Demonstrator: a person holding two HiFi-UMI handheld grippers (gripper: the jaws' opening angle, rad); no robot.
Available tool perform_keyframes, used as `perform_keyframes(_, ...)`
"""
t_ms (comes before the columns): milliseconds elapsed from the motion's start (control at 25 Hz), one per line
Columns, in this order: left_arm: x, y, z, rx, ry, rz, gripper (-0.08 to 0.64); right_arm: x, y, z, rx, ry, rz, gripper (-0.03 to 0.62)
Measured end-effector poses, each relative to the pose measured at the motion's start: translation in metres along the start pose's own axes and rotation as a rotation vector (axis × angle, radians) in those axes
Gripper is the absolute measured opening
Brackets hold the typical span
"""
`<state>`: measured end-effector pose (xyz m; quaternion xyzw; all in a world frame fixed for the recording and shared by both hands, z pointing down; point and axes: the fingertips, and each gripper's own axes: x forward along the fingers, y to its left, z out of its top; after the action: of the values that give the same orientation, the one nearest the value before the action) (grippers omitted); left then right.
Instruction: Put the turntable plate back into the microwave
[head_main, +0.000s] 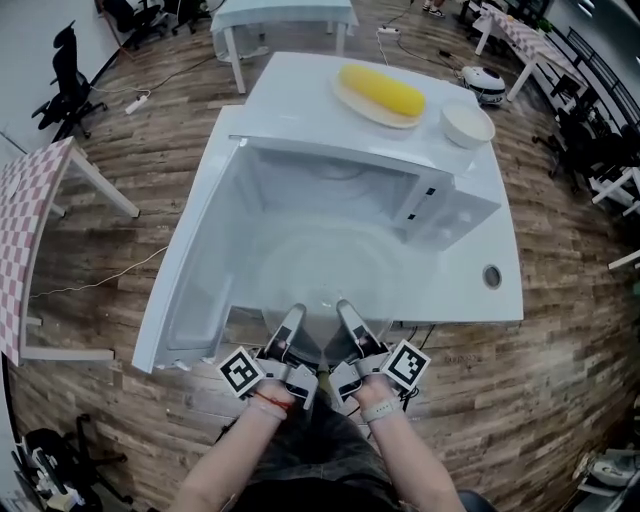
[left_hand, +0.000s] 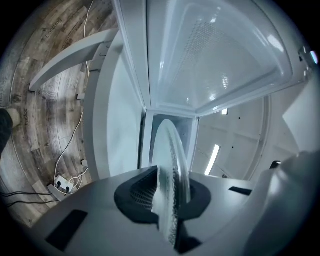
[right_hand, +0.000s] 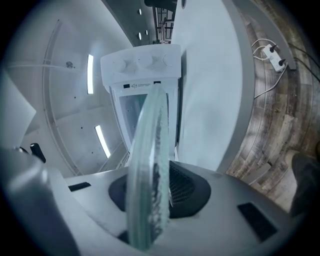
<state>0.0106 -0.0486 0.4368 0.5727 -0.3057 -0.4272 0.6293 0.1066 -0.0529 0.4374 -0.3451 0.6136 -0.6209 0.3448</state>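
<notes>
On a white rectangular table (head_main: 492, 235) stands a boxy white microwave oven (head_main: 437, 212), its white hinged door (head_main: 190, 262) swung wide to the left and its pale cavity facing the person. At the mouth of that cavity hangs the round clear glass turntable plate (head_main: 312, 262) (left_hand: 172, 147) (right_hand: 149, 140), held roughly level. How far its far edge reaches inside I cannot tell.

The left gripper (head_main: 291, 322) (left_hand: 171, 196) is clamped on the plate's near rim, the glass pinched edge-on between its dark ribbed pads. The right gripper (head_main: 349, 318) (right_hand: 150, 202) bites the same rim just beside it, its jaws also pressed onto the glass.

Farther back on the white top lie a yellow corn cob (head_main: 381, 91) on a pale oval dish (head_main: 352, 103) and, near it to the right, a small round white bowl (head_main: 467, 125). Whether they rest on the oven's roof or on the table is unclear. A round cable hole (head_main: 491, 275) sits near the table's right front corner.

Brown wood-plank flooring (head_main: 150, 165) surrounds the table. To the left is a table with a pink-and-white checked cloth (head_main: 30, 215), with a black office chair (head_main: 62, 85) and a white power strip (head_main: 137, 102) beyond it. Another white table (head_main: 285, 15) stands at the back.
</notes>
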Motion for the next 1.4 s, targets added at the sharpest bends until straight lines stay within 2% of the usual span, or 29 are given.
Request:
perform_keyframes(320, 0.038, 0.003, 0.019, 0.02, 0.011, -0.005, 0.037, 0.033, -0.002, 0.023, 0.003, -0.026, 0.019, 0.081)
perform_keyframes(600, 0.068, -0.001, 0.033, 0.007, 0.029, -0.015, 0.038, 0.058, -0.001, 0.04, 0.015, -0.053, 0.041, 0.082)
perform_keyframes(1400, 0.128, 0.016, 0.067, -0.006, 0.036, -0.019, 0.038, 0.115, -0.013, 0.077, -0.011, -0.074, 0.038, 0.081)
